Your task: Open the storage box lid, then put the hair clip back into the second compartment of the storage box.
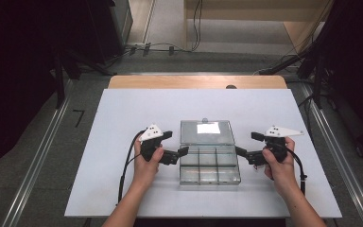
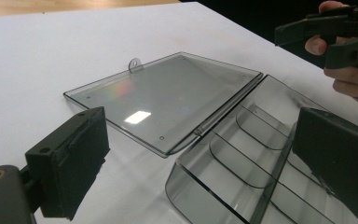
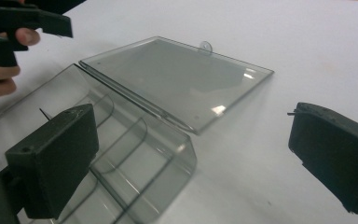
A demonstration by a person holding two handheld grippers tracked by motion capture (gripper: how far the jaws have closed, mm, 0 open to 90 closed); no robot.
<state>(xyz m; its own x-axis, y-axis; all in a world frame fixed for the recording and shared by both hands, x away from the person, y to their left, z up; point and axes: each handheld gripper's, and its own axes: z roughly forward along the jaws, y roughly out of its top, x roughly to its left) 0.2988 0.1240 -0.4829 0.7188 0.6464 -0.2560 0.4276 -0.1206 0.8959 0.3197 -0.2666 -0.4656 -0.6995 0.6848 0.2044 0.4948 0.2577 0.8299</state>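
A clear plastic compartment box lies open in the middle of the white board, its dividers bare. Its lid is folded flat on the far side, with a small tab at its far edge. My left gripper is just left of the box, jaws open, pointing at it. My right gripper mirrors it on the right, also open. In the left gripper view the wide-apart jaws frame the box corner and the lid. The right gripper view has its jaws apart over the box's end. Nothing is held.
The white board rests on a wooden table whose far edge shows beyond it. Metal rails run along the floor on both sides, and cables and dark stands lie at the back. Bare board surrounds the box.
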